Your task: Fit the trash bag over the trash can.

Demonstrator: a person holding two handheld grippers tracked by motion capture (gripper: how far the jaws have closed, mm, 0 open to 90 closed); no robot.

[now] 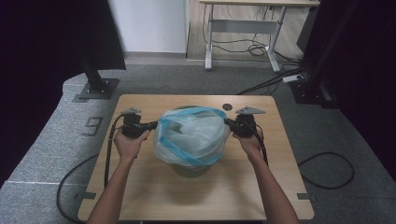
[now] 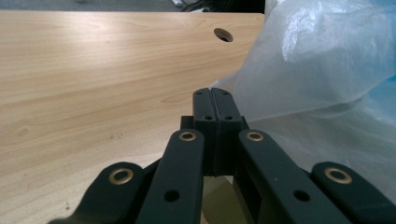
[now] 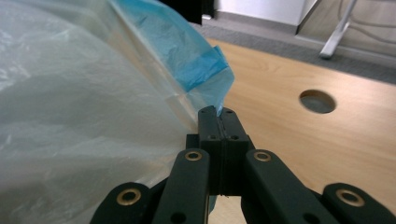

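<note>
Translucent white plastic bin bag with blue rim band (image 1: 191, 135) is stretched between left gripper (image 1: 150, 125) and right gripper (image 1: 229, 124), both jaws clamped on its edge; lower evenly over the dark round bin (image 1: 190, 170) beneath on the wooden worktop (image 1: 154, 196), keeping tension equal.

A light wooden table (image 1: 140, 186) stands on grey carpet, a round cable hole (image 1: 227, 107) near its far edge; a dark round bin (image 1: 190, 170) sits mid-table.

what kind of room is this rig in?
Likely a lab or recording workspace: a small wooden table on grey carpet, black frame posts beside it, and loose cables across the floor.
</note>
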